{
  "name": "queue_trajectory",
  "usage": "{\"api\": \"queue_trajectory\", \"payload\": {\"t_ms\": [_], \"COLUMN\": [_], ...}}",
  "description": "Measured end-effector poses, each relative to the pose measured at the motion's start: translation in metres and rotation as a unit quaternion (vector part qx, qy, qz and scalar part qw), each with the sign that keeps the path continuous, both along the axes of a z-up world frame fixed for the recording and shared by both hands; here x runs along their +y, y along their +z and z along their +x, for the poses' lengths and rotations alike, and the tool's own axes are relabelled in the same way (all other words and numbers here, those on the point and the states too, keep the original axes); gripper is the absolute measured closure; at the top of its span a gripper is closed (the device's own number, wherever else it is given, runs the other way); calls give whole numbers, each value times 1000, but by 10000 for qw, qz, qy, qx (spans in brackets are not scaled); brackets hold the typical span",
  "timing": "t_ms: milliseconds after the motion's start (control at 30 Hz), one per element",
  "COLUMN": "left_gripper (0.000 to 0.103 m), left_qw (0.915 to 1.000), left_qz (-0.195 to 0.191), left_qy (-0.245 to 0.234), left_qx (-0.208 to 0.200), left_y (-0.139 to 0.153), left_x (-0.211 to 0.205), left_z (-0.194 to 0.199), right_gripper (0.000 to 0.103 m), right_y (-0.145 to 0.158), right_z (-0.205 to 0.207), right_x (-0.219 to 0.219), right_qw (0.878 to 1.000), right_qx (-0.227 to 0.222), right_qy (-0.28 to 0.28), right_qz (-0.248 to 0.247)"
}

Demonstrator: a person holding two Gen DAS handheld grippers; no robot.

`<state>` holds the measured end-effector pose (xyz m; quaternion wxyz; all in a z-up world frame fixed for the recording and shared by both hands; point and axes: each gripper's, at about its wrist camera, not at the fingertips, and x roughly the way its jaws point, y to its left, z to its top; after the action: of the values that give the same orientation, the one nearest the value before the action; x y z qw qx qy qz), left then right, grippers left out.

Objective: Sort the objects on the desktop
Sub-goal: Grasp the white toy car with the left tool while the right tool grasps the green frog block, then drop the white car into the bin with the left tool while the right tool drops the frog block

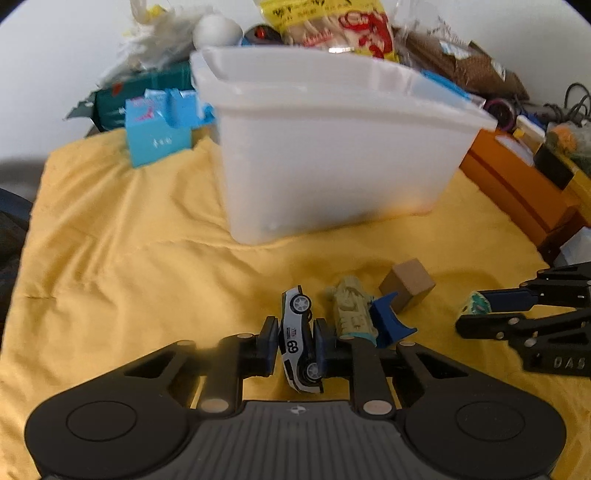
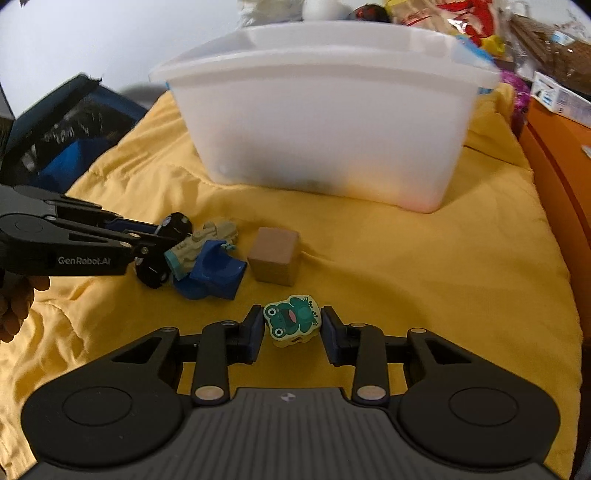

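Your left gripper [image 1: 295, 341] is clamped on the toy car [image 1: 299, 341]; the car sits tipped on its side between the pads, number 69 facing the camera, wheels toward the right. Your right gripper [image 2: 291, 328] has the frog block [image 2: 291, 319] between its fingers, with the left pad against the block. On the right a sliver of gap seems to show, so I cannot tell if the grip is firm. Both sit on the yellow cloth [image 1: 129, 258], near its front edge.

Just right of the car lie a beige figure [image 1: 352, 308] and a blue plastic piece [image 1: 389, 323], touching each other. The brown wooden cube [image 1: 408, 284] stands just behind the blue piece.

The white bin [image 1: 332, 158] stands upright toward the back edge of the cloth, roughly centred, well apart from the toys. Its inside is hidden from both views. An orange box [image 1: 517, 188] runs along the cloth's right edge. A light blue carton [image 1: 159, 129] is at the back left corner. Snack bags [image 1: 332, 26] are piled behind the bin.
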<state>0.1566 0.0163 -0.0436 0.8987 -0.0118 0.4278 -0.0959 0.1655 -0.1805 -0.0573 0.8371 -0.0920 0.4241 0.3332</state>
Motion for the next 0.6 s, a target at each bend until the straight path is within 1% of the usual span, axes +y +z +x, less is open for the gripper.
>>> {"api": "queue_trajectory", "payload": {"t_ms": [67,267,367,533,600], "left_gripper": [80,80,80,80,80], "left_qw": [10000,9985,9972,9952,9951], "left_qz": [-17,-207,-354,-230,-227], "left_qy": [44,202,265,178,220], "left_qx": [-83,-462,-598,-931,-936], "left_y": [10,63,90,124,132], "left_x": [5,8,5,-3,-2], "left_z": [-4,-14,-8,10,22], "right_gripper": [66,66,66,66,66], "right_y": [6,43,68,114,129], "right_z": [-1,2,14,39,49], "right_x": [-7,-27,-28,-22,-19], "right_qw": [9999,9981,9958,9907,9894], "right_qx": [-10,-186,-287,-528,-616], "right_qy": [-67,-178,-319,-455,-475], "right_qz": [110,554,808,1171,1222]}}
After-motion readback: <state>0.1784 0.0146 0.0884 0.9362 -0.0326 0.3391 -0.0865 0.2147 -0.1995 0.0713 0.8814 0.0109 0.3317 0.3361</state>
